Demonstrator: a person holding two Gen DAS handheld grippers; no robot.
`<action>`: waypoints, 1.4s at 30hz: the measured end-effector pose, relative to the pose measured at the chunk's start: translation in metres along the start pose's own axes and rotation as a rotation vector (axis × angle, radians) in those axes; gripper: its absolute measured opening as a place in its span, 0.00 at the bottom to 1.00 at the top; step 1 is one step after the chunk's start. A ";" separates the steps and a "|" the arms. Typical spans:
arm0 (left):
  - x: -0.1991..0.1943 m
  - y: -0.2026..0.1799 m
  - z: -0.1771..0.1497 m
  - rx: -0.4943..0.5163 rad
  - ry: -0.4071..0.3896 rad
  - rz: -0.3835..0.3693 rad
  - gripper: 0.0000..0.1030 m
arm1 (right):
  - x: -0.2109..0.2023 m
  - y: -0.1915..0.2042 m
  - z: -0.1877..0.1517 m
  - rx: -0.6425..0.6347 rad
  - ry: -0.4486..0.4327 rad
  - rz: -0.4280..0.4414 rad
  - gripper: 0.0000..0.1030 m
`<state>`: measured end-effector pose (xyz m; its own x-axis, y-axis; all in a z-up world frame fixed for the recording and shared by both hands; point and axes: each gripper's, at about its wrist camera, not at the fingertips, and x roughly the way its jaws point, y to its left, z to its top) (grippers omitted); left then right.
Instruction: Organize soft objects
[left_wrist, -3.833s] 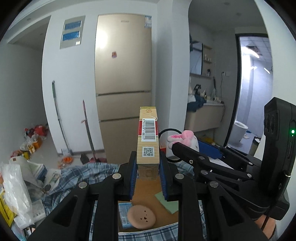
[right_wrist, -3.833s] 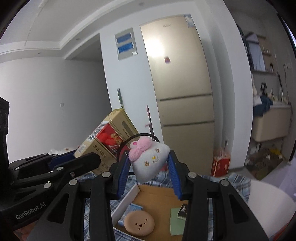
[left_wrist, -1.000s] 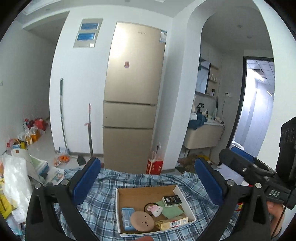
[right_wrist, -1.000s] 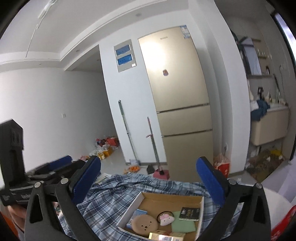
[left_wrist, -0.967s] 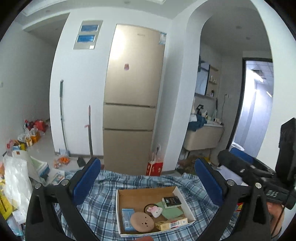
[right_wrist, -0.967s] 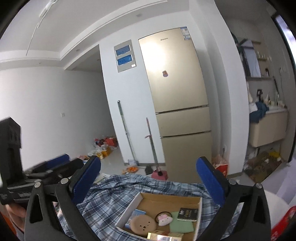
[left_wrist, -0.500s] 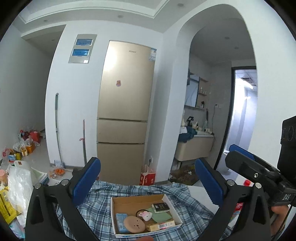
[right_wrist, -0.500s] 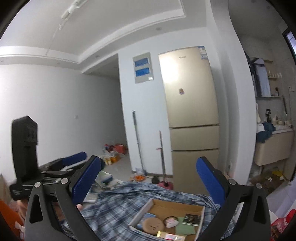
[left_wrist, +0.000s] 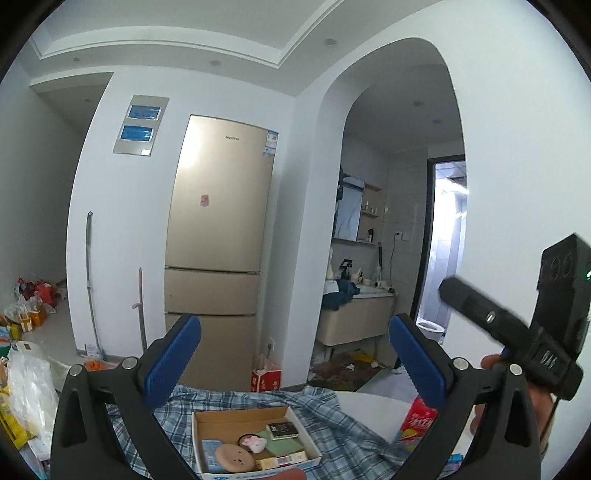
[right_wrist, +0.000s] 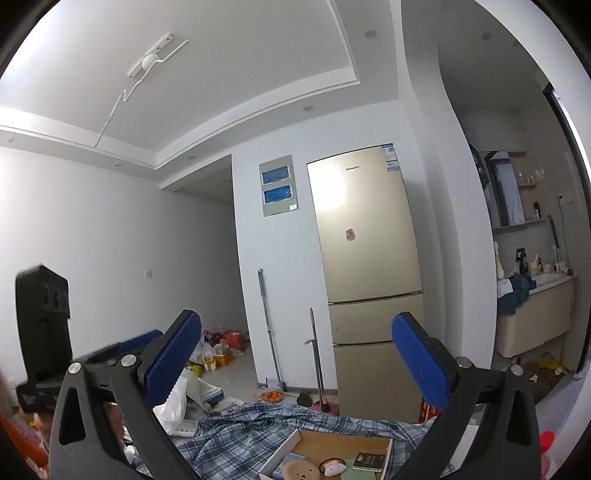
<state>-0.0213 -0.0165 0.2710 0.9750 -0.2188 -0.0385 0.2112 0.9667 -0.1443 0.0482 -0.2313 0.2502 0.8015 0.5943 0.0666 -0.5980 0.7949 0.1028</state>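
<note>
Hovering high up, left claw (left_wrist: 295, 363) and right claw (right_wrist: 297, 363) both gape wide, empty. Pink bunny plush (left_wrist: 255, 443) sits in the cardboard box (left_wrist: 236, 417) on the plaid cloth (left_wrist: 343, 439).

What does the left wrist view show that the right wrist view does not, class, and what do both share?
Only the left wrist view shows the gold and red carton in the cardboard box, the toilet through the doorway, and the right tongs. Only the right wrist view shows the ceiling lamp, the wall switch and the left tongs. Both share the gold fridge, the plaid cloth, the pink plush charm and the round tan cushion.
</note>
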 end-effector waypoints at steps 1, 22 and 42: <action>-0.003 -0.002 0.001 0.009 0.000 0.003 1.00 | -0.002 0.001 0.002 -0.017 0.008 -0.003 1.00; 0.046 0.011 -0.180 0.153 0.401 0.090 1.00 | -0.004 -0.035 -0.166 -0.058 0.333 -0.007 1.00; 0.104 0.028 -0.299 0.154 0.725 0.122 1.00 | 0.050 -0.049 -0.293 -0.123 0.856 0.131 1.00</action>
<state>0.0658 -0.0522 -0.0326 0.7135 -0.0896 -0.6949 0.1633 0.9857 0.0406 0.1153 -0.2047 -0.0425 0.4746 0.5302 -0.7026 -0.7209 0.6921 0.0352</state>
